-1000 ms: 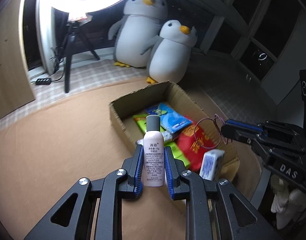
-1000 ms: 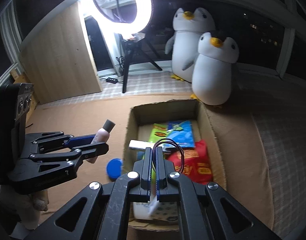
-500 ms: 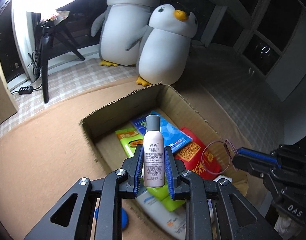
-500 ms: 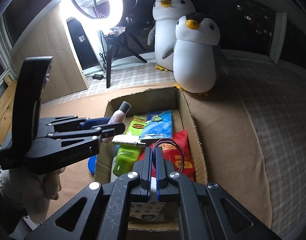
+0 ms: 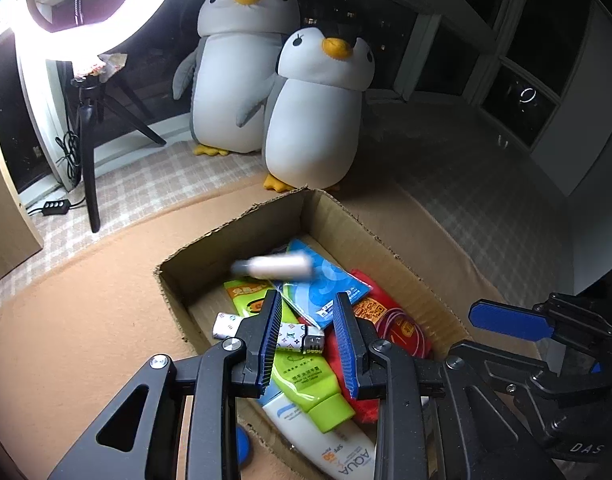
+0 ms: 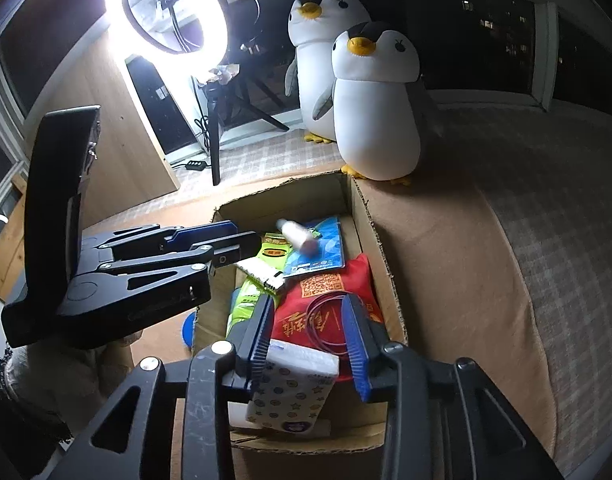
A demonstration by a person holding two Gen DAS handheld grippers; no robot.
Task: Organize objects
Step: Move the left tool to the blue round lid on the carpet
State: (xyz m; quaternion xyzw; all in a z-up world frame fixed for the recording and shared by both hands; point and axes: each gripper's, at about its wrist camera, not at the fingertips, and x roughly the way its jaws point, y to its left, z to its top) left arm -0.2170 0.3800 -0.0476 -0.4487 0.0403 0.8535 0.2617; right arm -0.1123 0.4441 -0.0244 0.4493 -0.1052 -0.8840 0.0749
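An open cardboard box (image 5: 226,236) (image 6: 365,216) sits on the tan cloth, holding packets and tubes. My left gripper (image 5: 307,295) (image 6: 230,240) hangs over its near end with the jaws opening and nothing between them. The small pink bottle (image 5: 272,266) (image 6: 296,234) is a blur, lying sideways over the blue packet (image 5: 325,284) inside the box. My right gripper (image 6: 307,300) (image 5: 505,322) is over the box too, jaws opening and apart. The thin red cord loop (image 6: 325,320) (image 5: 401,328) rests loose on the red packet (image 6: 302,320), free of the pads.
Two plush penguins (image 5: 317,116) (image 6: 377,108) stand beyond the box. A ring light on a tripod (image 5: 90,132) (image 6: 214,120) stands back left beside a wooden panel (image 6: 118,152). A blue round lid (image 5: 244,446) (image 6: 188,328) lies outside the box's near left side.
Both grippers came over the box and went from shut to open. The left one let go of the pink bottle, which tumbles into the box. The cord loop dropped onto the red packet.
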